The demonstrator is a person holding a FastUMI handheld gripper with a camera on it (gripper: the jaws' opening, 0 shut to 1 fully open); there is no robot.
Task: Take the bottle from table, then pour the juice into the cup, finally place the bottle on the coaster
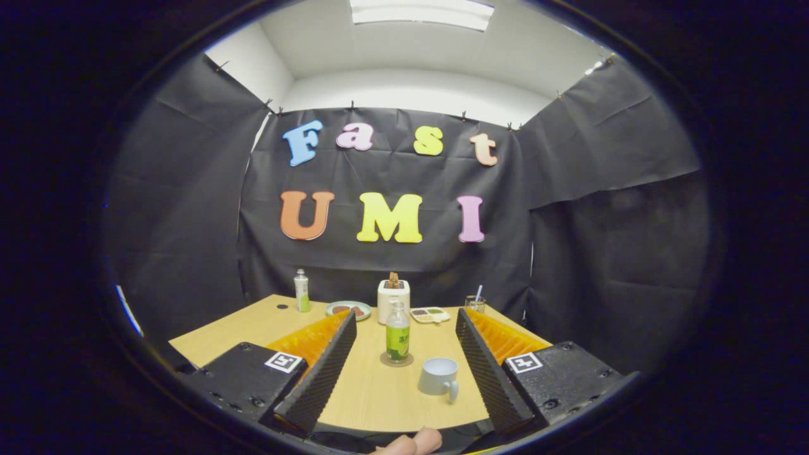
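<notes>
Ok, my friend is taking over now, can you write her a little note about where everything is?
Gripper: open, holding nothing, fingers wide apart above the table.
Bottle: upright on the coaster, ahead between the fingers, some juice inside.
Cup: upright on the table, beside the bottle and nearer the gripper; I cannot see inside it.
Whether pouring is done is unclear, so check the cup first.

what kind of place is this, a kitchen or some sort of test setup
Most likely a staged test booth, not a real kitchen. Black cloth walls in a wooden table laid out with a bottle on a coaster, a cup and a toaster. The open gripper points at the bottle.
</notes>
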